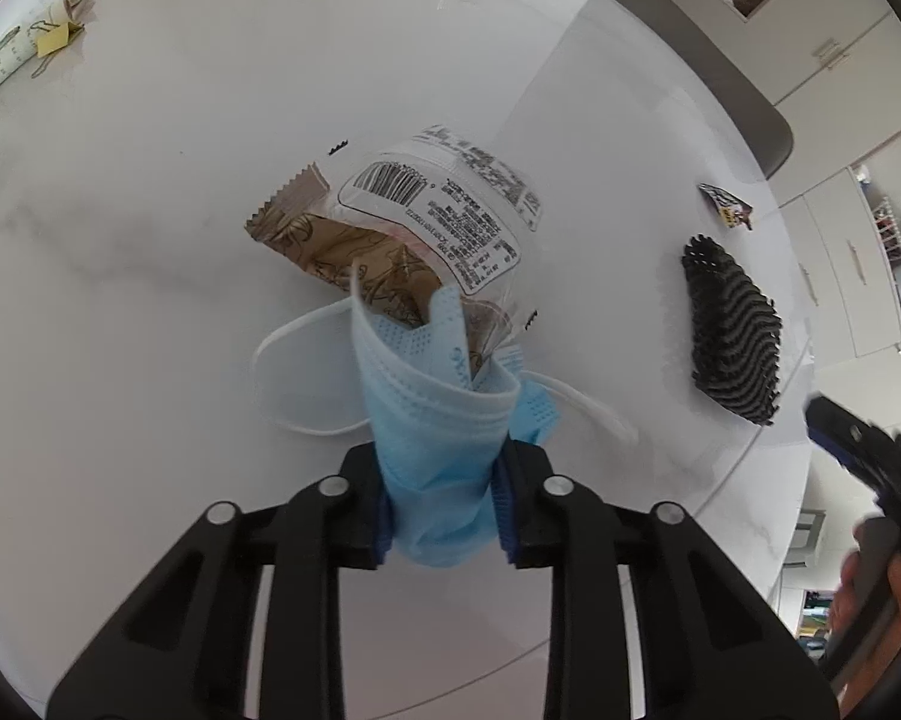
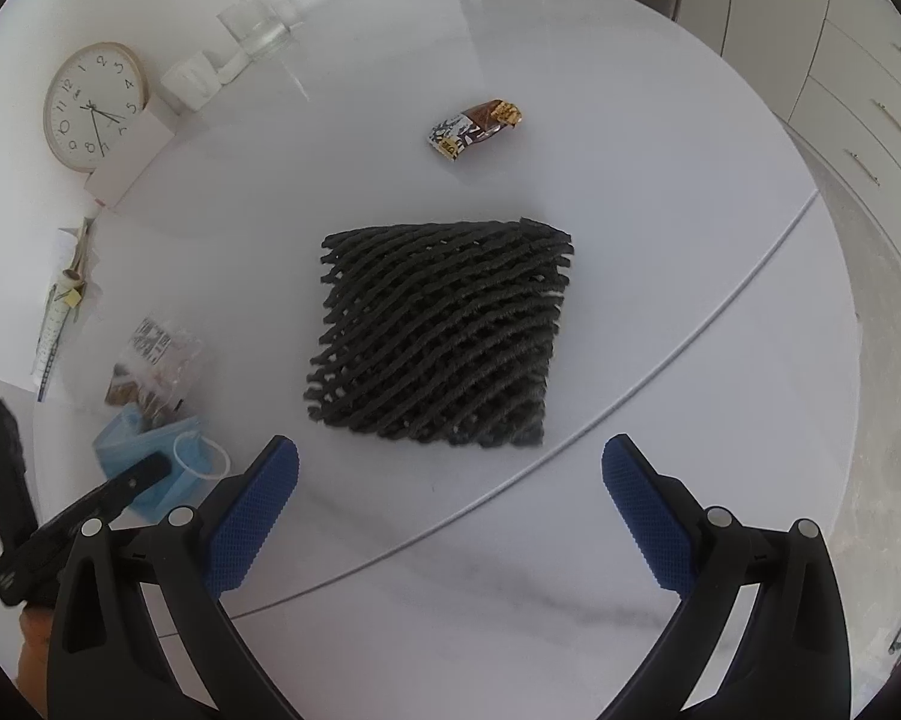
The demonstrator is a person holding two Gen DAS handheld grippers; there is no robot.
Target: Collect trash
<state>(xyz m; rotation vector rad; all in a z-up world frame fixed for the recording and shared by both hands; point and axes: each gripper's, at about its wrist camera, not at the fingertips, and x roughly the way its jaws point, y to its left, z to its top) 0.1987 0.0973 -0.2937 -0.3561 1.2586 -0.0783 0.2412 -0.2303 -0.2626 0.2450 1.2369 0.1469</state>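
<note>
While the left gripper (image 1: pixel 444 504) clamps the blue face mask (image 1: pixel 432 408), the right gripper (image 2: pixel 450 516) hangs released, jaws wide apart, above the black foam net (image 2: pixel 438 330).

Mask (image 1: pixel 438 420) overlaps wrapper (image 1: pixel 354 246); foam net (image 2: pixel 444 330) well right.

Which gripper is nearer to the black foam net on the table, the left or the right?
Right. The right gripper hangs open just in front of the black foam net, not touching it. The left gripper is off to one side, shut on the blue face mask.
</note>
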